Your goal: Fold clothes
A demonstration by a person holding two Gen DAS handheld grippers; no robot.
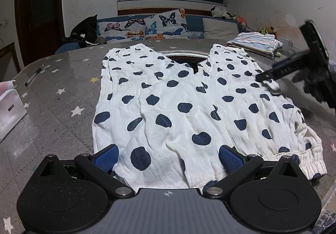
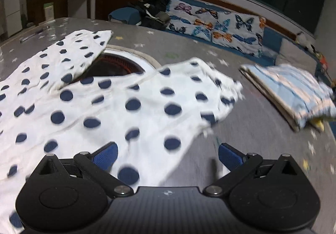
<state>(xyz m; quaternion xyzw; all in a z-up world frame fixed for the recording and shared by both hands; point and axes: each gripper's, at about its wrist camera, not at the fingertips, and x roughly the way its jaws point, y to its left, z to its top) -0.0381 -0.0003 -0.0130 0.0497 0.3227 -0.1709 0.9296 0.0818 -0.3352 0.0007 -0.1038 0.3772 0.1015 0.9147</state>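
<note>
Left gripper (image 1: 168,157): jaws wide apart, blue pads (image 1: 106,158) resting at the near hem of the trousers, cloth lying between them but not pinched.
Right gripper (image 2: 167,156): jaws wide apart, holding nothing; its left pad over the trousers' edge, its right pad over bare table. The picture is blurred. From the left wrist view it shows as a dark blurred shape (image 1: 294,70) above the trousers' right leg.
Trousers (image 1: 178,103): white with dark blue dots, spread flat straight ahead of the left gripper, waist nearest, two legs running away and splayed apart. The elastic waistband bunches at the near right.
Table (image 1: 63,112): grey cover with white stars, under the trousers; a round dark opening (image 1: 184,60) shows between the two legs.
Box (image 1: 8,108): pale, left of the left gripper, at the table's edge.
Pen (image 1: 34,75): farther left, lying apart from the trousers.
Folded cloth (image 2: 294,95): pale blue striped stack, ahead and right of the right gripper, apart from the trousers.
Sofa (image 1: 151,26): beyond the table, with butterfly cushions and a black bag (image 1: 86,29) at its left end.
</note>
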